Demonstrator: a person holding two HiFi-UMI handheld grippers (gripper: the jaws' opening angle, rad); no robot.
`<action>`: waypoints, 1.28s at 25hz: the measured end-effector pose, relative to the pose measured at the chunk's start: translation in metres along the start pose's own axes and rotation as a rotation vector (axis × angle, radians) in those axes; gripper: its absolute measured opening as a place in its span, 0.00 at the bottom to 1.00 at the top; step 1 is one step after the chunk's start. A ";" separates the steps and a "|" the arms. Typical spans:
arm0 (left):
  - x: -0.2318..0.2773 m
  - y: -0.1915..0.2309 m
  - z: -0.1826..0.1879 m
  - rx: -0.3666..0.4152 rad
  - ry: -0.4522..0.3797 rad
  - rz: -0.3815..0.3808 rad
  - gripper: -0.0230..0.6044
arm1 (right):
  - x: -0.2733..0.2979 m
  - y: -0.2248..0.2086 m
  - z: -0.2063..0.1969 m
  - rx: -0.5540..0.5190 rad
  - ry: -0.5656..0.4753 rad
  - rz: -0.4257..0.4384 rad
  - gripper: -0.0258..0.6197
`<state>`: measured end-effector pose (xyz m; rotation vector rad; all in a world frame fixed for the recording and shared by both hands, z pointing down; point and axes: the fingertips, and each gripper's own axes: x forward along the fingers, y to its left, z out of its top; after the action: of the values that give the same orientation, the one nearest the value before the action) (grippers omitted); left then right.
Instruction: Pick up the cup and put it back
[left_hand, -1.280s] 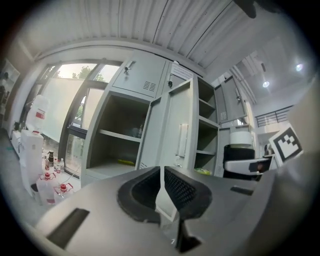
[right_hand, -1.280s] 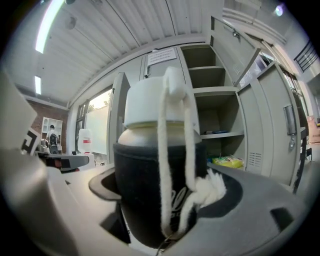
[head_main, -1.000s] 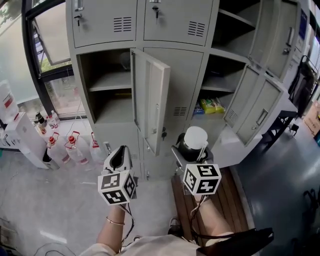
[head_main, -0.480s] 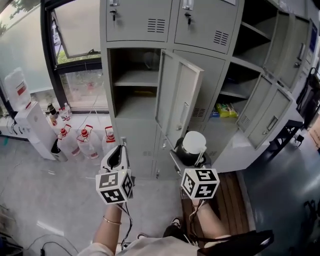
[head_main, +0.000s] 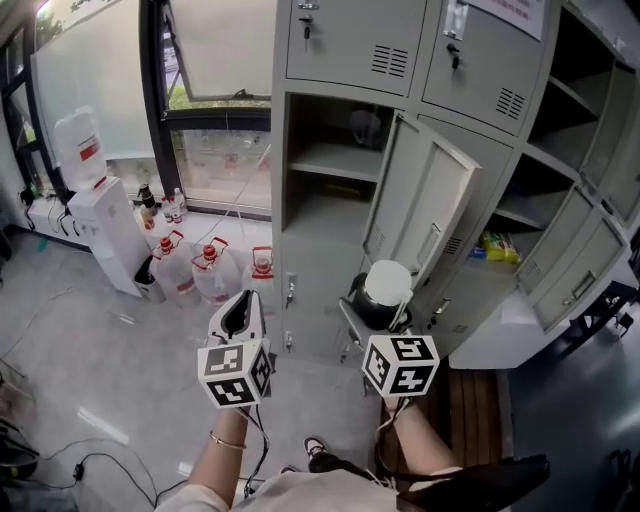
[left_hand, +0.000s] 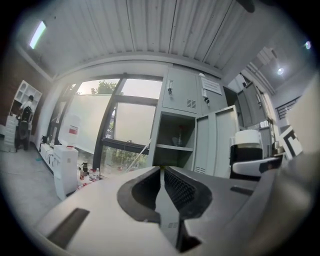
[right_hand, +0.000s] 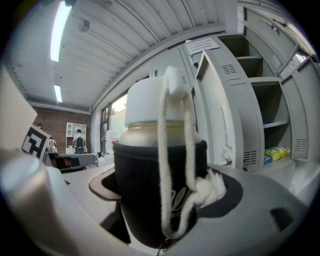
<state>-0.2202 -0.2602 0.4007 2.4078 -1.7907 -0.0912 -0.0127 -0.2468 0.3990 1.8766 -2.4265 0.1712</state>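
Nearest, the left gripper hangs over bare floor with its jaws pressed together on nothing; to its right the right gripper is clamped around the cup, black-sleeved with a white lid and cord, held upright in the air. Just beyond the cup the locker door juts out toward the near side; left of its edge the open compartment gapes; water bottles crowd the floor further left.

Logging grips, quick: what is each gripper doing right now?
Left gripper: shut, nothing between the jaws.
Right gripper: shut on the cup.
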 end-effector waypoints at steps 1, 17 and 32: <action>-0.001 0.006 0.001 0.003 -0.001 0.009 0.08 | 0.006 0.005 0.001 -0.001 -0.001 0.010 0.69; 0.019 0.036 0.008 -0.009 -0.016 0.062 0.08 | 0.053 0.028 0.006 -0.018 -0.003 0.086 0.69; 0.035 0.050 0.004 0.028 0.007 0.075 0.08 | 0.114 0.023 0.041 -0.009 -0.019 0.107 0.69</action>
<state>-0.2581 -0.3080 0.4054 2.3537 -1.8890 -0.0507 -0.0636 -0.3557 0.3711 1.7537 -2.5371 0.1482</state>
